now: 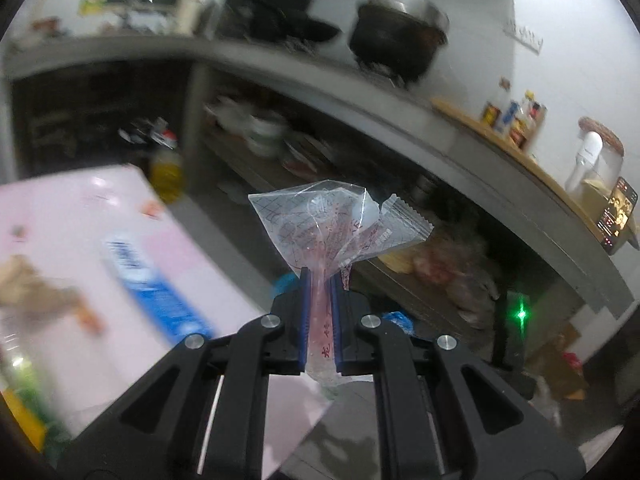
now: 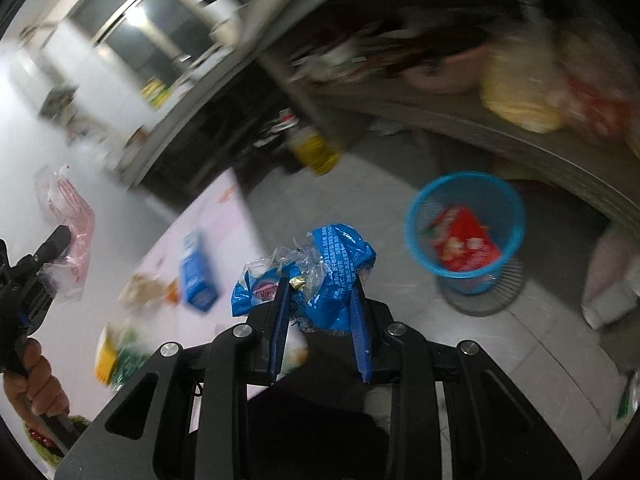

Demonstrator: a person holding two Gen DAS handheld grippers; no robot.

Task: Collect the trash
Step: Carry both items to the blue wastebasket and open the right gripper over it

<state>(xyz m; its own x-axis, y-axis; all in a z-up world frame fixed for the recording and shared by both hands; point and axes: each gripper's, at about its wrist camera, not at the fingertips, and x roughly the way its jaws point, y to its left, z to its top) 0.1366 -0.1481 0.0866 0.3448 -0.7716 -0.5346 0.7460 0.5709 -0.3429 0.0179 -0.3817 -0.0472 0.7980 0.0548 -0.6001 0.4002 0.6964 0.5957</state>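
My left gripper is shut on a clear plastic wrapper with red print, which sticks up past the fingertips. In the right wrist view that same wrapper shows at the far left, with the left gripper held by a hand. My right gripper is shut on a crumpled blue wrapper with clear film bunched in it. To the right of it, a blue mesh bin stands on the floor holding a red packet.
A pink table lies at the left with a blue carton and other blurred scraps. Behind runs a grey counter with a black pot, bottles and a phone; shelves below it are cluttered. A yellow jug stands on the floor.
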